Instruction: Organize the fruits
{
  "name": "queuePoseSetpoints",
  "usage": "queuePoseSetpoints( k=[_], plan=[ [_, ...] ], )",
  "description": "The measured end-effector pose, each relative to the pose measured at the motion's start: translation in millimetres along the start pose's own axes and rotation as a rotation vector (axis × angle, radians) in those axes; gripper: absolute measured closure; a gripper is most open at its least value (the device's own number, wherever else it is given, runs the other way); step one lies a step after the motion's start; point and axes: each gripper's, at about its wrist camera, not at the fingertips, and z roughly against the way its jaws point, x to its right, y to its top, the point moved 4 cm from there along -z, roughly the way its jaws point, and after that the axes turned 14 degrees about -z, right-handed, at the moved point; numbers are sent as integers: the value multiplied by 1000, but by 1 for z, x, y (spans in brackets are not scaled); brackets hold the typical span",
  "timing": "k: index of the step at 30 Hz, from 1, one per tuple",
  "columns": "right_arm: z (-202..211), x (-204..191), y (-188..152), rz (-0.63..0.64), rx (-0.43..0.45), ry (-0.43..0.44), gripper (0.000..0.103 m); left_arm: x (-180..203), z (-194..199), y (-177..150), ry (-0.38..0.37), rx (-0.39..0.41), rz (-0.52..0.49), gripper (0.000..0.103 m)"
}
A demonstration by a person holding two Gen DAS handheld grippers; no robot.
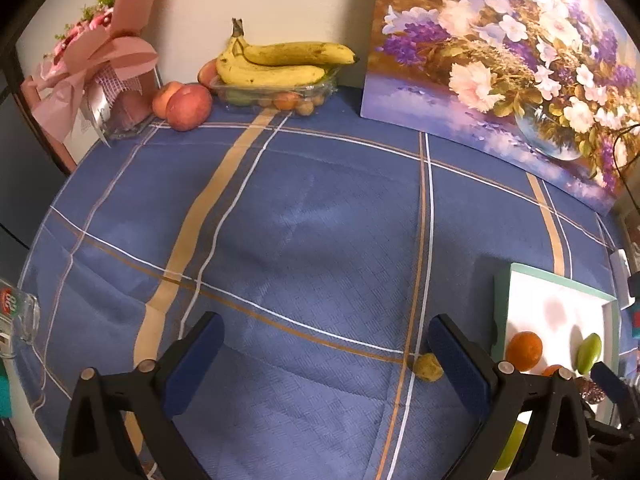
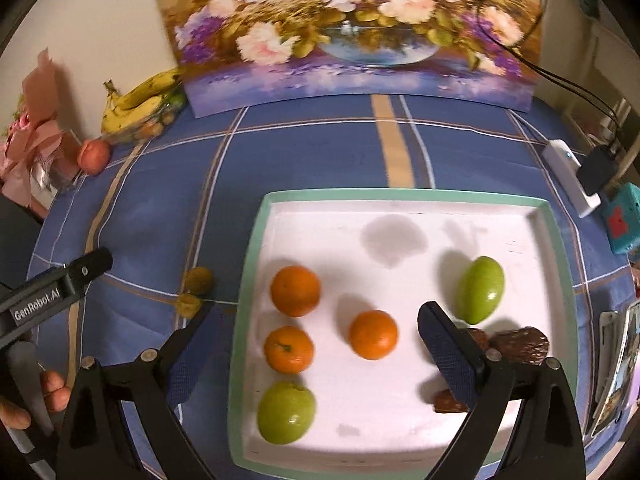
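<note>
My right gripper [image 2: 316,334] is open and empty above a white tray [image 2: 400,208] with a teal rim. The tray holds three oranges [image 2: 295,290], two green fruits [image 2: 480,289] and some brown pieces [image 2: 520,345]. My left gripper [image 1: 326,344] is open and empty over the blue cloth, left of the tray [image 1: 560,292]. Two small yellow-brown fruits [image 2: 197,280] lie on the cloth by the tray's left edge; one shows beside my left gripper's right finger [image 1: 428,367]. Bananas [image 1: 276,62] sit on a clear box [image 1: 276,94] at the back, with peaches [image 1: 188,106] beside it.
A flower painting [image 1: 500,68] leans on the back wall. A pink bouquet [image 1: 100,64] stands at the back left. A white power strip with a black plug [image 2: 572,176] and a teal box [image 2: 622,220] lie at the right edge. A glass jar [image 1: 16,312] sits at the left.
</note>
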Motion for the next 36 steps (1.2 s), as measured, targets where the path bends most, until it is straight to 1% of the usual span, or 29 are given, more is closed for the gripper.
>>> queuePoseSetpoints(
  k=[4,8,11,13,14,15,16,18,19,20,21,24,27,31,32,33,36],
  plan=[
    [-6,-3,-1,4,-13,-4,5,6,-11,-4,-32,-42,-11,0],
    [-7,-4,1,17,-4,-21,5,18,-20,-6,-47,-71,-31,0],
    [-5,0,4,5,8,-24,5,30,-25,-8,-94,-77,-37,2],
    [-3,4,6,-5,13,-28,5,39,-28,-10,-123,-88,-50,11],
    [-3,6,7,-10,15,-31,5,42,-30,-10,-129,-93,-59,20],
    [-2,9,8,-18,18,-34,5,47,-32,-11,-142,-101,-71,25],
    [-1,11,9,-25,20,-37,5,51,-34,-12,-157,-107,-78,26],
    [0,15,11,-36,22,-38,5,60,-37,-13,-205,-117,-82,32],
    [1,17,11,-40,22,-38,5,63,-39,-13,-222,-122,-82,37],
    [1,18,11,-41,23,-39,5,66,-40,-13,-233,-127,-84,41],
    [2,18,11,-41,23,-40,5,70,-41,-14,-241,-131,-92,47],
    [2,19,11,-41,22,-40,5,78,-44,-16,-245,-145,-121,57],
    [2,18,11,-38,19,-40,5,83,-48,-17,-255,-158,-129,65],
    [2,18,11,-36,18,-40,5,88,-52,-18,-253,-165,-147,71],
    [2,18,11,-35,18,-41,5,90,-53,-18,-249,-166,-152,74],
    [2,17,11,-35,19,-41,5,90,-54,-17,-241,-166,-159,75],
    [2,17,12,-35,20,-42,5,93,-54,-17,-257,-159,-162,75]
  ],
)
